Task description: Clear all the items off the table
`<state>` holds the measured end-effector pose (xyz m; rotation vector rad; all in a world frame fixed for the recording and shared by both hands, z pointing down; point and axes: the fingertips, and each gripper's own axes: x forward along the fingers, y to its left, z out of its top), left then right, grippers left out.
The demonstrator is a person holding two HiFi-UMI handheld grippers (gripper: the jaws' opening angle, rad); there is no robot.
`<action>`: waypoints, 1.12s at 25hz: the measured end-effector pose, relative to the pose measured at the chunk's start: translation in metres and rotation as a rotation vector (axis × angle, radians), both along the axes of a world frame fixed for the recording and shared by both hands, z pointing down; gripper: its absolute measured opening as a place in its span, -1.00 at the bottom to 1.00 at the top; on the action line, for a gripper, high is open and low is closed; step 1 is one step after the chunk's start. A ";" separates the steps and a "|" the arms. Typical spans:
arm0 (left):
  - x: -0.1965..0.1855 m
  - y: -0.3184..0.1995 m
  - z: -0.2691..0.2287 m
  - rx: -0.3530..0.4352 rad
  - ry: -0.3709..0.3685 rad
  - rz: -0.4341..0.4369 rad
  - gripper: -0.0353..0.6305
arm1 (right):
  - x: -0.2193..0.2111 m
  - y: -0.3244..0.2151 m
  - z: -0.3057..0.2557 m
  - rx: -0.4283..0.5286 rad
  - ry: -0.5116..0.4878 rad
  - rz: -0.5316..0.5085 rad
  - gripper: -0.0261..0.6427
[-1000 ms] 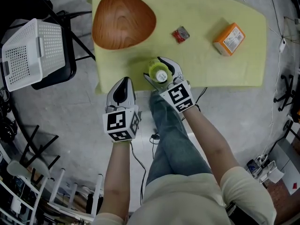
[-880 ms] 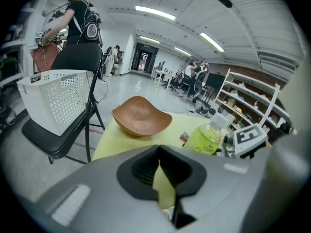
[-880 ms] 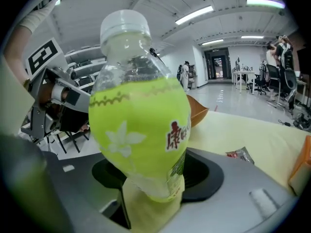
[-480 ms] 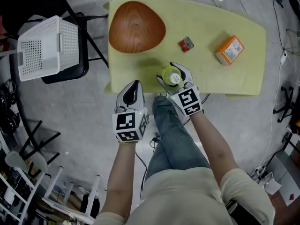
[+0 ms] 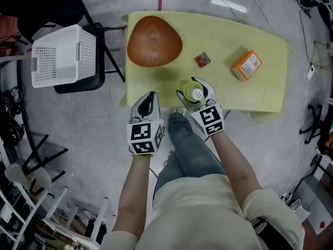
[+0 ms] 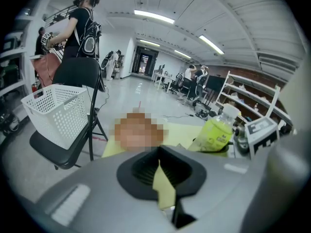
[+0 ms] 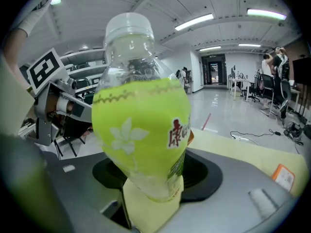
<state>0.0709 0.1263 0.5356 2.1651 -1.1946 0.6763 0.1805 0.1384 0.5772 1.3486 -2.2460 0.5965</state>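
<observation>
Head view had the person's right gripper (image 5: 193,89) clamped on the green bottle (image 7: 141,135). Its jaws had just been closing with the bottle between them, and the thing looked held just above the near edge of the yellow table (image 5: 229,33). So which way did it need to go from there? — tomo

Pretty sure the white basket (image 5: 58,61) was the target, tbh. It sat on the black chair (image 5: 78,85) off the table's left end, so from the bottle it lay up and to the left in that view, past the wooden bowl (image 5: 154,41). Just my guess though, nothing spelled it out. — rei

Wasn't the left gripper (image 5: 149,99) nearer to it? — tomo

Yeah, it hung on the basket side of the bottle, just off the table's near edge. Its jaws were pinched together on nothing though, and the left gripper view only showed table yellow through the slit. The bottle was in the right one, so that arm would've had to swing across in front of the left. The bottle stood roughly upright in the grip, cap up toward the head camera, so it'd probably go in bottom first. — rei

And the rest? — tomo

The orange box (image 5: 246,65) and a small red packet (image 5: 202,60) lay on the table to the right of the bowl, both nearer the right gripper, and nothing was touching them. — rei
</observation>
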 end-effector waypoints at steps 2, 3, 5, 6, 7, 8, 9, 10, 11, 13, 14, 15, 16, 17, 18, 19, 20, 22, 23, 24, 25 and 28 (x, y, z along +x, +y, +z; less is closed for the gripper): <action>0.002 -0.003 -0.006 0.008 0.001 0.002 -0.86 | 0.002 -0.001 -0.009 0.005 0.006 -0.005 -0.06; 0.003 -0.004 -0.009 0.012 0.001 0.003 -0.86 | 0.003 -0.001 -0.014 0.006 0.007 -0.007 -0.06; 0.005 -0.005 -0.016 0.021 -0.002 0.002 -0.86 | 0.004 -0.001 -0.026 0.010 0.012 -0.013 -0.06; 0.005 -0.006 -0.020 0.025 -0.004 0.002 -0.86 | 0.004 0.000 -0.032 0.013 0.016 -0.019 -0.06; 0.006 -0.006 -0.024 0.028 -0.006 0.000 -0.86 | 0.004 0.000 -0.037 0.016 0.017 -0.025 -0.06; 0.007 -0.007 -0.028 0.031 -0.006 -0.002 -0.86 | 0.005 0.000 -0.043 0.020 0.016 -0.030 -0.06; 0.007 -0.007 -0.032 0.036 -0.006 -0.005 -0.86 | 0.005 0.000 -0.049 0.024 0.013 -0.033 -0.06; 0.008 -0.007 -0.037 0.042 -0.007 -0.007 -0.86 | 0.005 -0.001 -0.056 0.029 0.010 -0.035 -0.06; 0.008 -0.006 -0.042 0.047 -0.009 -0.009 -0.86 | 0.005 0.000 -0.062 0.033 0.008 -0.039 -0.06; 0.007 -0.002 -0.050 0.051 -0.014 -0.016 -0.86 | 0.004 0.005 -0.073 0.040 0.004 -0.052 -0.06; 0.006 0.000 -0.054 0.052 -0.016 -0.022 -0.86 | 0.003 0.006 -0.079 0.044 0.002 -0.061 -0.06; 0.004 0.001 -0.058 0.054 -0.016 -0.030 -0.86 | 0.001 0.007 -0.085 0.050 0.001 -0.069 -0.06; 0.001 0.003 -0.062 0.055 -0.016 -0.039 -0.86 | -0.002 0.008 -0.090 0.054 0.000 -0.077 -0.06; -0.003 0.004 -0.066 0.056 -0.015 -0.049 -0.86 | -0.005 0.009 -0.096 0.057 -0.002 -0.086 -0.06; -0.006 0.006 -0.070 0.057 -0.012 -0.059 -0.86 | -0.009 0.011 -0.101 0.060 -0.003 -0.096 -0.06; -0.009 0.006 -0.074 0.061 -0.008 -0.069 -0.86 | -0.012 0.011 -0.105 0.063 -0.003 -0.107 -0.06; -0.012 0.006 -0.078 0.065 -0.005 -0.078 -0.86 | -0.016 0.011 -0.110 0.066 -0.004 -0.118 -0.06; -0.018 0.006 -0.083 0.072 -0.004 -0.094 -0.86 | -0.022 0.013 -0.118 0.070 -0.007 -0.137 -0.06; -0.021 0.005 -0.085 0.074 -0.004 -0.101 -0.86 | -0.025 0.014 -0.122 0.071 -0.009 -0.145 -0.06; -0.025 0.003 -0.087 0.077 -0.004 -0.107 -0.86 | -0.028 0.013 -0.125 0.070 -0.010 -0.151 -0.06; -0.029 0.000 -0.089 0.082 -0.003 -0.112 -0.86 | -0.031 0.011 -0.129 0.069 -0.010 -0.155 -0.06; -0.043 -0.010 -0.097 0.091 0.008 -0.127 -0.86 | -0.041 0.005 -0.142 0.077 -0.010 -0.152 -0.06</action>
